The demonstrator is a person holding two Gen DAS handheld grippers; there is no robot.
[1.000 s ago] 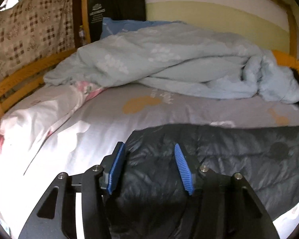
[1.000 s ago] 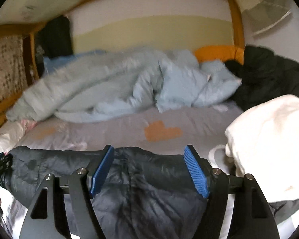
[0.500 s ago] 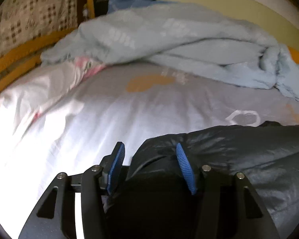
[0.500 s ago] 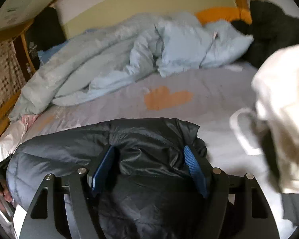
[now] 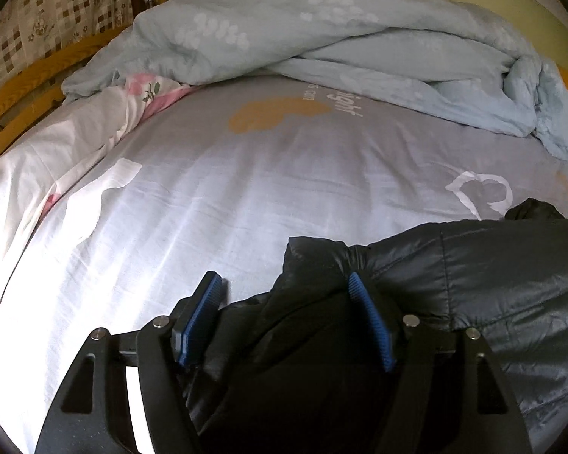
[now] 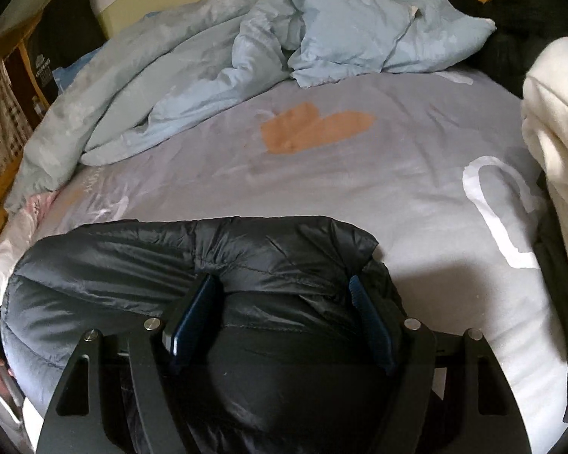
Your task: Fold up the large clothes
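Looks like the fold is partway done: the black puffer jacket (image 6: 216,265) has been doubled over into a thick bundle on the bed sheet (image 5: 246,196), and some tidying or another fold is probably still left, judging by how lumpy it sits. In the left wrist view the left gripper (image 5: 287,291) is seen with the jacket's corner bunched between its fingers; the jaws have just been opening, the left pad (image 5: 202,314) is clear of the fabric with sheet showing beside it, so the cloth is counted as let go there. In the right wrist view the right gripper (image 6: 284,295) stands wide with the jacket's folded edge filling the gap between the fingers; whether the pads are actually pressing it can't be told, since the puffy fabric bulges right up to both. Ahead of the fingers only bare sheet is seen, then a crumpled light blue duvet (image 6: 216,56) further off. A cream garment (image 6: 556,159) is piled off to the right of the right fingers. No boxes or baskets are visible anywhere.
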